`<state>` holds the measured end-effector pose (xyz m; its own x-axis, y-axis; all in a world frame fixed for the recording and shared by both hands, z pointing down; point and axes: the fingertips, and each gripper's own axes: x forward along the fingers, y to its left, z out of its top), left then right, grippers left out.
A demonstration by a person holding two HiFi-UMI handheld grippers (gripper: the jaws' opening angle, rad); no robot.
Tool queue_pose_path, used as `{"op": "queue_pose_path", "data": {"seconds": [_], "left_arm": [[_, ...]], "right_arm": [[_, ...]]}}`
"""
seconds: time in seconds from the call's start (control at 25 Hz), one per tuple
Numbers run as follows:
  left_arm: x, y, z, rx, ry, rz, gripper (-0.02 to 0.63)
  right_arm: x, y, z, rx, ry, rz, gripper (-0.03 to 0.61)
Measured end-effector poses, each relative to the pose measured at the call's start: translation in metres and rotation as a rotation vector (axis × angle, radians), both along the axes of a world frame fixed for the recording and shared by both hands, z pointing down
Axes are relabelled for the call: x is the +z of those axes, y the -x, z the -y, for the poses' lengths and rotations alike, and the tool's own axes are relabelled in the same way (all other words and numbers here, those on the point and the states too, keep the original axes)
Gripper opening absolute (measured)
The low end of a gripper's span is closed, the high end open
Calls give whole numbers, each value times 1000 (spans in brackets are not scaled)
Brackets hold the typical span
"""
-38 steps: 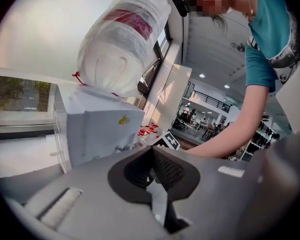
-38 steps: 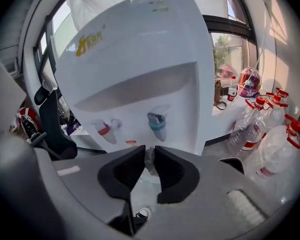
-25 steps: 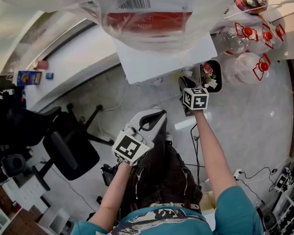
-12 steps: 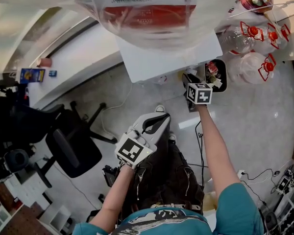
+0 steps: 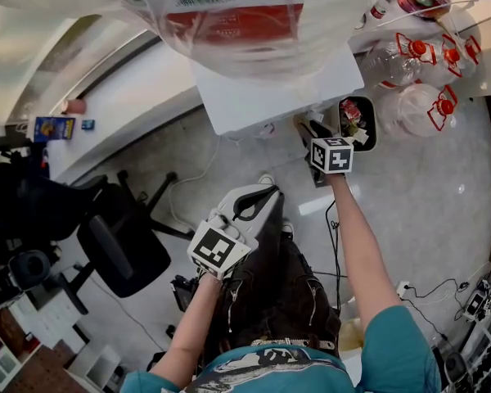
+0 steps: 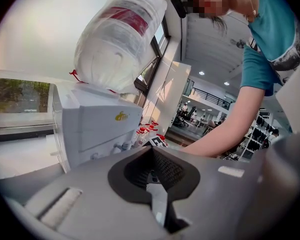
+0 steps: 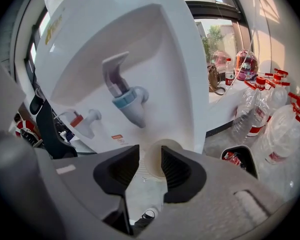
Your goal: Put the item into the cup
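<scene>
1. Opening its jaws, the right hand-held gripper (image 7: 150,154) straddles a pale paper cup (image 7: 151,160) standing beneath the water dispenser's (image 7: 155,44) blue tap (image 7: 131,103).
2. Left hand-held gripper (image 6: 154,160): jaws pressed together, empty.

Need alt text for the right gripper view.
The right tool, jaws opening, has a pale cup between them, below the blue tap of a white water dispenser. Clear bottles with red caps stand at right.

Cup (image 7: 153,160) beneath dispenser tap (image 7: 129,100)
</scene>
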<state>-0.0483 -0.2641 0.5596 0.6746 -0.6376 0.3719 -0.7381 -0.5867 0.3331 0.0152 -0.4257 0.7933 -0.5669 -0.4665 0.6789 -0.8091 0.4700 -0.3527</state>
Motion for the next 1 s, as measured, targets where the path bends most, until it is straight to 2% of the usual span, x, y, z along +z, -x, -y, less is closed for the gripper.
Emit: {"op": "queue_pose_path", "data": {"seconds": [0.28, 0.44, 1.0], "left_arm": [[-11, 0, -10, 5, 1, 8, 12], [-18, -5, -12, 8, -27, -4, 12], [-63, -19, -22, 23, -97, 10, 12]], "right_arm": [[-30, 2, -19, -8, -6, 50, 132], [-60, 1, -31, -8, -32, 95, 123], [-223, -12, -109, -50, -149, 348, 109]]}}
